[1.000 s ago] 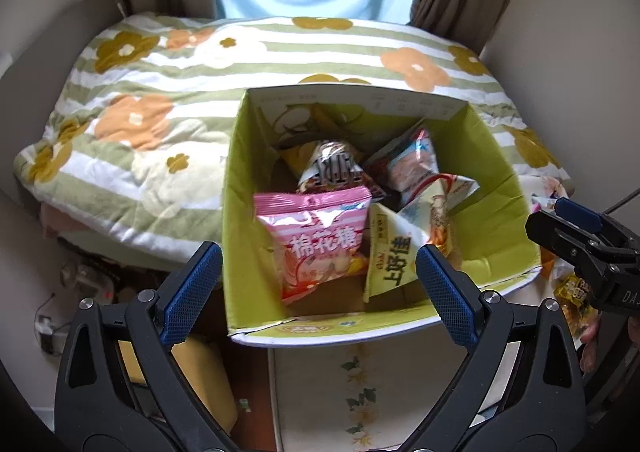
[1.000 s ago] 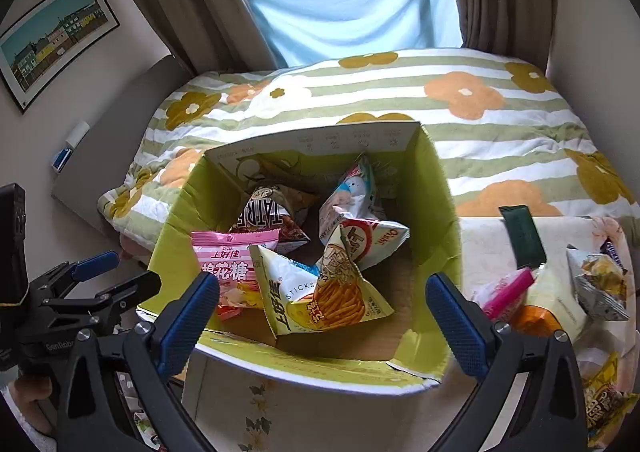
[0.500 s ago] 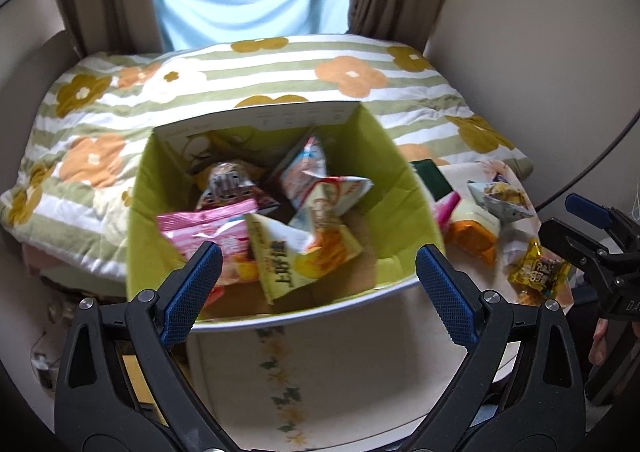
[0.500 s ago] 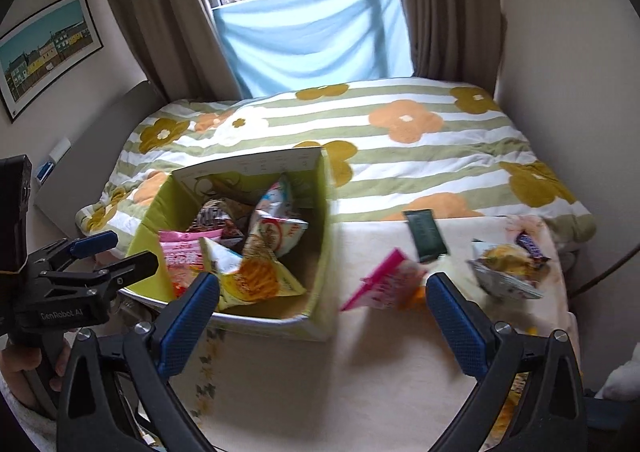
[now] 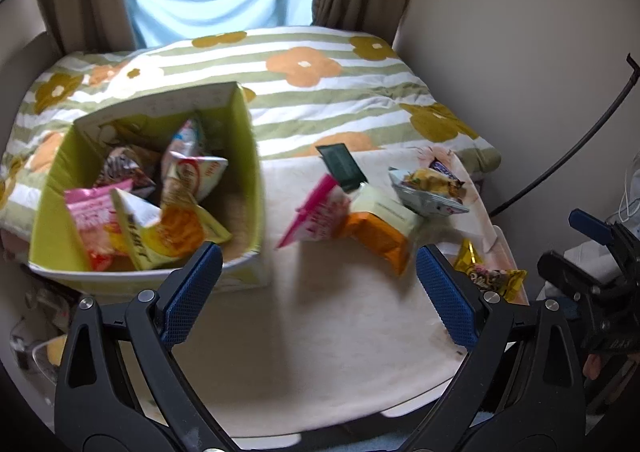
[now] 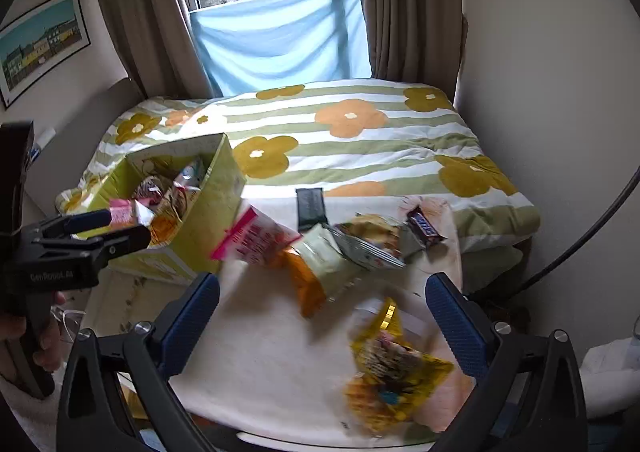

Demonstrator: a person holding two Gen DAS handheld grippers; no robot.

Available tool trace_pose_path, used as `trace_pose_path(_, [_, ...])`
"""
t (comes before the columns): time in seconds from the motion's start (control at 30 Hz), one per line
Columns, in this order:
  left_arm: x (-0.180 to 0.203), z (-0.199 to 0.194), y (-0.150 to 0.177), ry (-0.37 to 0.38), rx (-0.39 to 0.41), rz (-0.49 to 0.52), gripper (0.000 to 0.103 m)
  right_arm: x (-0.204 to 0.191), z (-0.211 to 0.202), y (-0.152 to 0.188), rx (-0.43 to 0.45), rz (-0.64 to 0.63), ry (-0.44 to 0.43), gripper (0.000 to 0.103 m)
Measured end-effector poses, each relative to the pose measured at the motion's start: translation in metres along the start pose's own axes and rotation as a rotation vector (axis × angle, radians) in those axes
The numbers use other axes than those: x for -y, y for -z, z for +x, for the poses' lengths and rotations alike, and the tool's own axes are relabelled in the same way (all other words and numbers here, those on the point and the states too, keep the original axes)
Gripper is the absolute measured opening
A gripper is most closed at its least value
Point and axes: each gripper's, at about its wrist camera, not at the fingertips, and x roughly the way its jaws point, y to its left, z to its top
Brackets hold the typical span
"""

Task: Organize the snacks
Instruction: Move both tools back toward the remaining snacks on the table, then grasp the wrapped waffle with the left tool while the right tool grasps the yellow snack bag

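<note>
Snacks half sorted into the green box

Snack packets crowd the lime-green open cardboard box (image 5: 246, 171): a pink crinkly bag (image 5: 90, 219), a yellow glossy chip bag (image 5: 168, 232) and a few more foil pouches leaning on one another. Judging by that, a good share is packed. Right of the box, loose on the cream cloth-covered table (image 5: 320, 352), lie a pink-and-white flat pouch (image 5: 316, 213), an orange foil bag (image 5: 378, 238), a pale green carton-like pack (image 5: 386, 207), a silver crumpled bag (image 5: 430, 191), a dark green flat bar (image 5: 342, 165), a small chocolate bar (image 6: 426, 226) and a yellow crinkly packet (image 6: 392, 364). Those are left. The left gripper (image 5: 318, 284) and right gripper (image 6: 322, 316) hover near the loose pile, jaws spread wide, holding nothing.
</note>
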Motion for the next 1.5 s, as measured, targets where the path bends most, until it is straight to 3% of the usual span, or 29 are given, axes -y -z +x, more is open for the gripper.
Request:
trace_pose_path(0.3, [0.055,0.037,0.039,0.004,-0.096,-0.009,0.097,0.056,0.017,0.042,-0.097,-0.075,-0.061,0.103])
trace_pose_path(0.67, [0.088,0.104,0.104,0.055,-0.269,0.069,0.097,0.078,0.061,0.082,-0.165,-0.246,-0.138,0.1])
trace_pose_path(0.87, [0.105,0.12,0.125,0.124,-0.281,0.154,0.097,0.077,0.087,0.087,-0.213,-0.341,-0.171,0.093])
trace_pose_path(0.93, [0.114,0.122,0.129,0.139,-0.274,0.206,0.097,0.078,0.097,0.087,-0.227,-0.353,-0.227,0.091])
trace_pose_path(1.0, [0.123,0.124,0.133,0.159,-0.269,0.257,0.097,0.079,0.104,0.087,-0.246,-0.366,-0.265,0.075])
trace_pose_path(1.17, [0.14,0.129,0.14,0.203,-0.277,0.309,0.097,0.067,0.117,0.093,-0.282,-0.449,-0.278,0.061])
trace_pose_path(1.5, [0.164,0.134,0.145,0.256,-0.29,0.379,0.097,0.073,0.113,0.097,-0.275,-0.435,-0.292,0.055])
